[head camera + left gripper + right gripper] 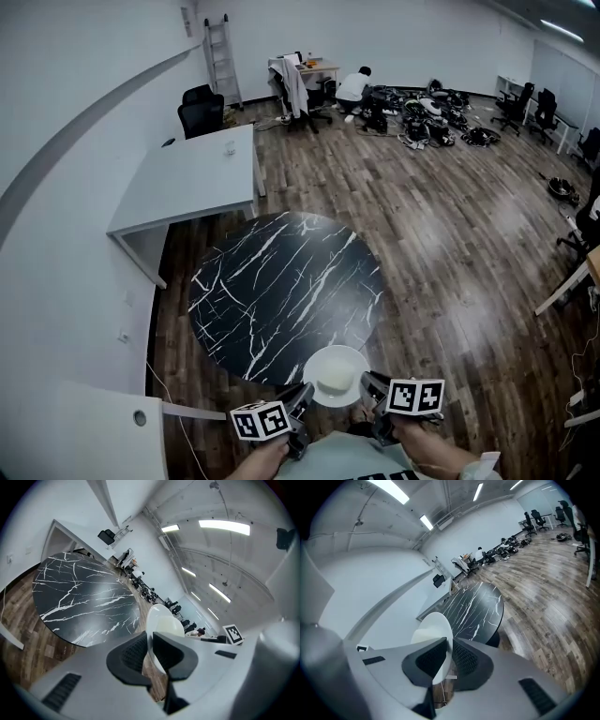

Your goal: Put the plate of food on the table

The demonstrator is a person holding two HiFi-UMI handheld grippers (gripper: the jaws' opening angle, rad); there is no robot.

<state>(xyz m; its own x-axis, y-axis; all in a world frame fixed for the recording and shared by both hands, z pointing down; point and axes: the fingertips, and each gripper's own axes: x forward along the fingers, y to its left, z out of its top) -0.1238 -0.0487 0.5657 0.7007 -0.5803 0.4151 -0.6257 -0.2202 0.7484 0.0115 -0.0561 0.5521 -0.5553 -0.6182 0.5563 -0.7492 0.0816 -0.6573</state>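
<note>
By the table [281, 281], plate [336, 375] gripped

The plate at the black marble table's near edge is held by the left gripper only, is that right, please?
Not quite: the right gripper also clamps the plate by its rim, as the right gripper view shows; the rest stands.

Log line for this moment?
left gripper: shut on plate | right gripper: shut on plate | plate: at near edge of black table, not clearly resting

left gripper [306, 396] is clamped on plate [336, 373] rim | right gripper [367, 384] is clamped opposite (marker cubes up) | both are held level, side by side
</note>
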